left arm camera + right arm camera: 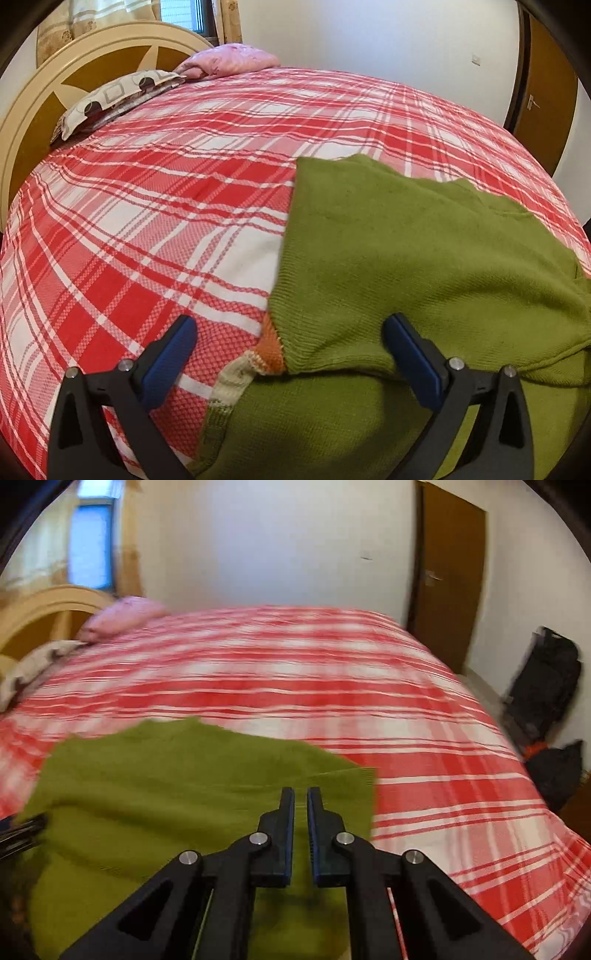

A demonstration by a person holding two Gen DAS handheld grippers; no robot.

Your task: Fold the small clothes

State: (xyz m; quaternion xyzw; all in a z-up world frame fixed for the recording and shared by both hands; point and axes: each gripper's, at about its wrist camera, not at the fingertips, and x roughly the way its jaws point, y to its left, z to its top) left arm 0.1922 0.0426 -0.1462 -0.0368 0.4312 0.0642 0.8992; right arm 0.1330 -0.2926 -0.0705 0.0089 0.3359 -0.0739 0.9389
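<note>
A green knit sweater (424,266) lies on the red and white plaid bedspread (166,206), with one part folded over the rest. An orange and cream striped band (258,360) shows at its left edge. My left gripper (291,334) is open wide just above that edge; the left finger is over the bedspread and the right finger over the green knit. In the blurred right wrist view, my right gripper (301,801) is shut over the sweater (166,794) near its right edge. I see no cloth pinched between its pads.
A patterned pillow (110,99) and a pink pillow (229,61) lie by the cream and brown headboard (44,96). A brown door (450,572) stands beyond the bed's far corner. Black bags (546,686) sit on the floor at the right.
</note>
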